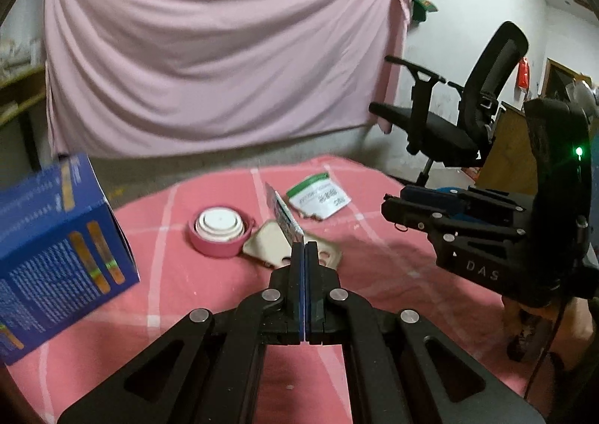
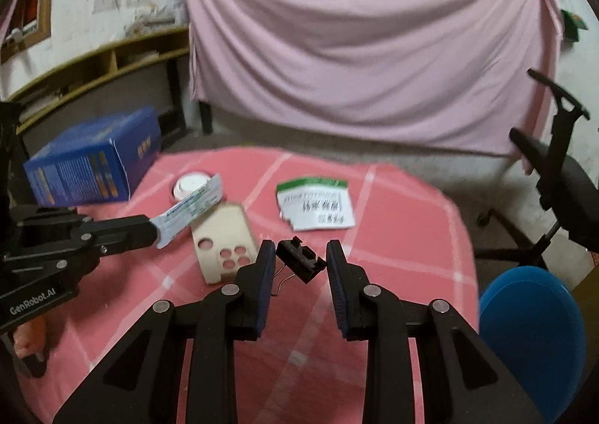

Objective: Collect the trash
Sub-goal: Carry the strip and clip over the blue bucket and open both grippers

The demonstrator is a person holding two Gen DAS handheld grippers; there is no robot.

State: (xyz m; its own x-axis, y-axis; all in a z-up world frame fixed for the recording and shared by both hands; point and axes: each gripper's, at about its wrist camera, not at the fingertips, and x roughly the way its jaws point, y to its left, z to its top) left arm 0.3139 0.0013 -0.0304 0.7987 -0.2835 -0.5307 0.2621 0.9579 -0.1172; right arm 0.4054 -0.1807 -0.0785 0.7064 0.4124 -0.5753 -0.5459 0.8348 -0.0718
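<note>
Both grippers are made of black plastic bars joined by round silver screws. The left gripper has blue pads on its fingers. The right gripper has them too (dark blue, bumpy). White letters and a small green light mark the bodies.

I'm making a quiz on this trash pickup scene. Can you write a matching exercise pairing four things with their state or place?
Things:
1. left tongs
2. right tongs
3. blue box
4. green-and-white packet

States:
A. lying flat on the pink cloth
B. open around a black binder clip
C. at the table's far left edge
D. shut on a white-and-blue wrapper

Pairs: 1-D, 2-B, 3-C, 4-A
</note>
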